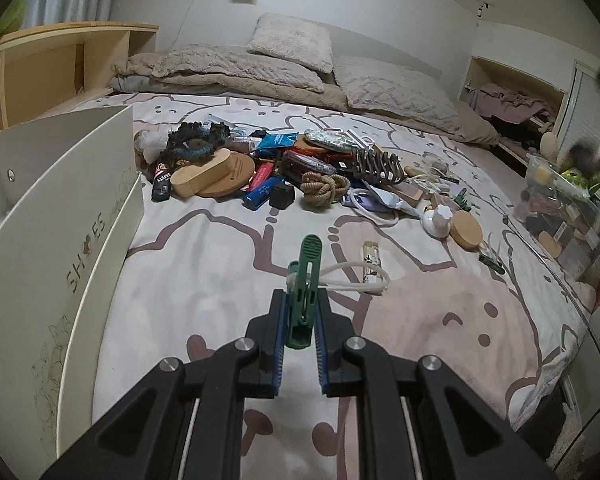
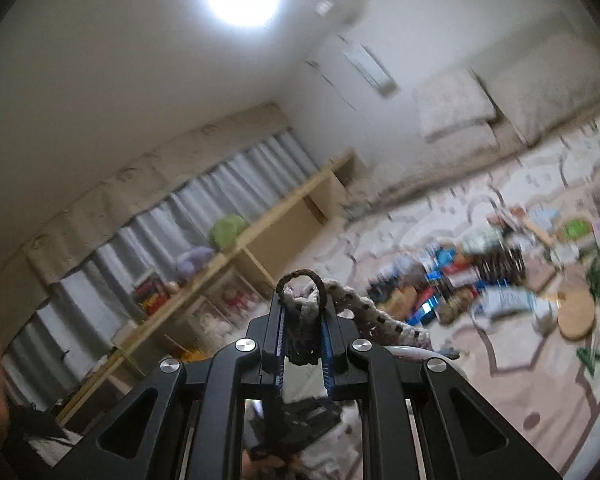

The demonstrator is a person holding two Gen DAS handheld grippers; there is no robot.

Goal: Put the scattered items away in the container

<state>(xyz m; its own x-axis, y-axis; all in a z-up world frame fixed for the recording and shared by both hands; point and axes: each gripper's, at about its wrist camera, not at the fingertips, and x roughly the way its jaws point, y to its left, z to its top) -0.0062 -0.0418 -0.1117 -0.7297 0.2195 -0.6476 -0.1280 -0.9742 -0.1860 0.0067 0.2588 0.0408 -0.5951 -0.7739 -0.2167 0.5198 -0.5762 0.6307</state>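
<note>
Tilting down over the bed (image 1: 220, 264), the left gripper (image 1: 302, 300) clamps a green clip (image 1: 306, 276) right of the "SHOES" box (image 1: 80, 216), while the right gripper (image 2: 303, 320), nearly level, pinches crocheted cord (image 2: 364, 308).

My left gripper (image 1: 300, 316) points forward and down, its black fingers (image 1: 278, 320) drawn in tight with the blue pads clamped on a green clip (image 1: 306, 280) that sticks out past the tips. My right gripper (image 2: 302, 320) is rolled over to one side and aimed nearly level, its view blurred. Its fingers (image 2: 272, 328) are closed too, pinching a dark loop with knitted cord (image 2: 300, 312) between the pads, and the cord trails off to the right.
</note>
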